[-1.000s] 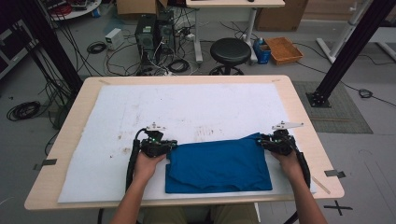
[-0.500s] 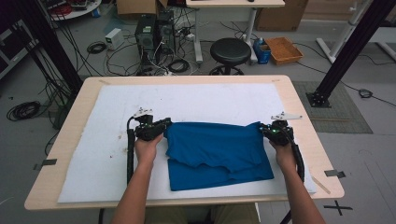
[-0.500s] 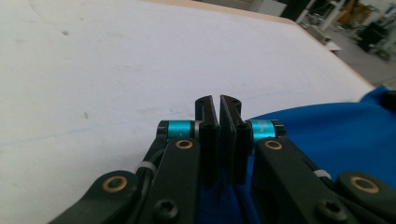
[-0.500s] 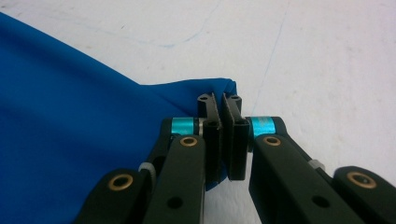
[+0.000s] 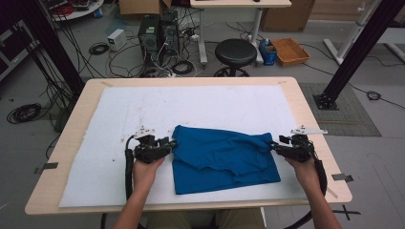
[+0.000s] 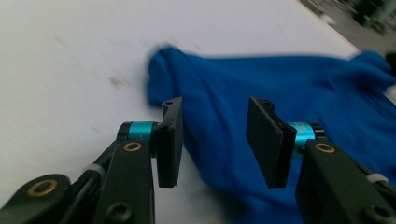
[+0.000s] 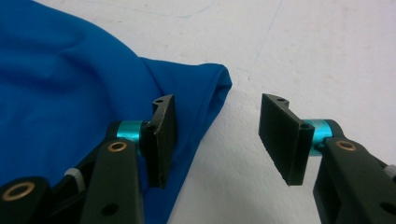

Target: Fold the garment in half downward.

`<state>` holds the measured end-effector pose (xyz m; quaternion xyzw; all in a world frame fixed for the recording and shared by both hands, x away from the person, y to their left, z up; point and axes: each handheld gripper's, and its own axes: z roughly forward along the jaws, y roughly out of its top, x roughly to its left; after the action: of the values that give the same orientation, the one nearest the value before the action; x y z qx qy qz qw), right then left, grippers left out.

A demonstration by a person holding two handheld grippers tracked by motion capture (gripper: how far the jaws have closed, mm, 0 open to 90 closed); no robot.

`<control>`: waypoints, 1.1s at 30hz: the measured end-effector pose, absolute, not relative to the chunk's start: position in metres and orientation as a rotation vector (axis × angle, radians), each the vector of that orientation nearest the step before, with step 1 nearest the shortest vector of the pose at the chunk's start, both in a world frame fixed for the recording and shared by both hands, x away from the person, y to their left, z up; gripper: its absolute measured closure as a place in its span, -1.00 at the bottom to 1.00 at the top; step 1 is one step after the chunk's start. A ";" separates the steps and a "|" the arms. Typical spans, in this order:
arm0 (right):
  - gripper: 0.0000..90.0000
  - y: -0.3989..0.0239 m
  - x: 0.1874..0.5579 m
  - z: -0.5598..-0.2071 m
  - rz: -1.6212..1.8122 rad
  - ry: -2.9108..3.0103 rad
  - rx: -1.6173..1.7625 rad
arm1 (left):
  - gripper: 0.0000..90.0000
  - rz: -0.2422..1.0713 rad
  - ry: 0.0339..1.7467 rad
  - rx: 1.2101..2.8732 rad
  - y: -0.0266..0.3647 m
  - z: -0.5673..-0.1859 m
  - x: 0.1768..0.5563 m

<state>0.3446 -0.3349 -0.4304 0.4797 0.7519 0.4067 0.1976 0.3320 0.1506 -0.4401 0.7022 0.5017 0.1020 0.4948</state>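
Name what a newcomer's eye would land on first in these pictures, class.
A bright blue cloth lies rumpled on the white mat near the table's front edge. The left gripper and right gripper sit at its two ends, their jaws having just been opening, with nothing pinched.

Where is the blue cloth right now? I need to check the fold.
In the high view the blue cloth lies on the white mat, at the table's near edge, between the left gripper and right gripper.
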 end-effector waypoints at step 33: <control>0.56 -0.298 0.295 -0.442 1.105 2.401 1.192 | 0.94 0.282 1.135 1.625 0.144 -0.431 0.286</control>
<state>0.2947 -0.2982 -0.4423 0.4081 0.8220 0.3782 0.1210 0.2857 0.1444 -0.4315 0.6835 0.4772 0.1186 0.5394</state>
